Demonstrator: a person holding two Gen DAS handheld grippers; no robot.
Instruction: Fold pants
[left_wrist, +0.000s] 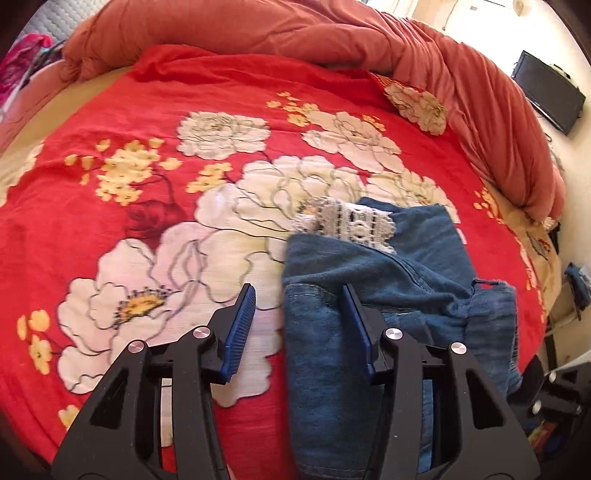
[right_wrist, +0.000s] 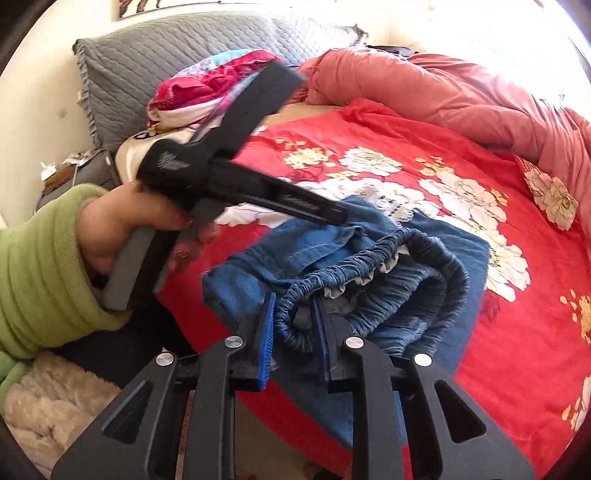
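Blue denim pants (left_wrist: 369, 266) lie crumpled on a red floral bedspread (left_wrist: 166, 192), with a white lace trim (left_wrist: 354, 221) at their far end. My left gripper (left_wrist: 298, 290) hovers over their left edge. Its jaws stand apart; one finger is over the denim, the other over the spread, and neither pad presses the cloth. In the right wrist view my right gripper (right_wrist: 293, 301) is shut on the gathered elastic waistband (right_wrist: 295, 314) of the pants (right_wrist: 332, 251). A hand in a green sleeve (right_wrist: 40, 266) holds the left gripper (right_wrist: 340, 218) above the denim.
A rolled salmon duvet (left_wrist: 258, 33) runs along the far and right sides of the bed. A grey quilted pillow (right_wrist: 166, 48) and a heap of bright clothes (right_wrist: 207, 85) lie at the head. A dark screen (left_wrist: 546, 92) stands off right. A fluffy cream rug (right_wrist: 48, 398) lies beside the bed.
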